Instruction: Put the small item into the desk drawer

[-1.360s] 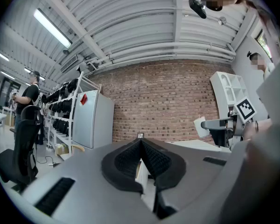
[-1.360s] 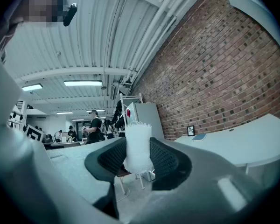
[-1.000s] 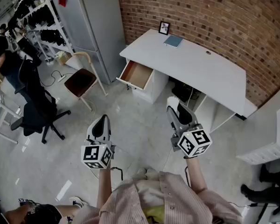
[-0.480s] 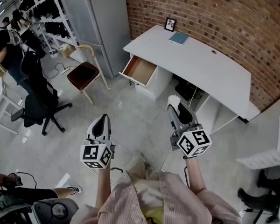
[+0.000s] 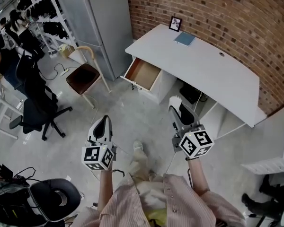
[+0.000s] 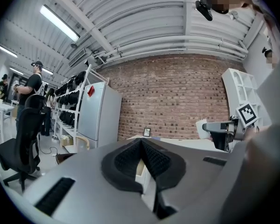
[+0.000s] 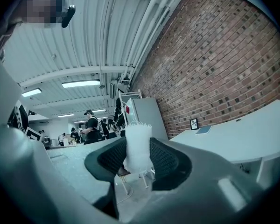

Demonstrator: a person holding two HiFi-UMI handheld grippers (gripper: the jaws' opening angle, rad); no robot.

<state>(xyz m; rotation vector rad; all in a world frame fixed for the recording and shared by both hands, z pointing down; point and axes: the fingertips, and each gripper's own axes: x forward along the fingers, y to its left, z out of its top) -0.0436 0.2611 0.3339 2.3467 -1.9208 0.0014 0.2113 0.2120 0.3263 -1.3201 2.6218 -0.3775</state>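
White item [image 7: 138,141] fills right claw [image 7: 138,158]; head view shows open drawer [image 5: 143,74].

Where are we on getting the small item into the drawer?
Done: the desk drawer already stands open and the right gripper is shut on the small white item. In hand: the item is held short of the desk, floor between. Left: reach the drawer and release it inside. The left gripper is shut, empty.

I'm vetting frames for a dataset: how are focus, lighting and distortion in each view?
Head view: sharp, evenly lit, brick wall and desk bowed by the lens. Left gripper view: fisheye with dark corners, a bright ceiling light, near fingers soft. Right gripper view: teal cast, the held white item slightly blurred.
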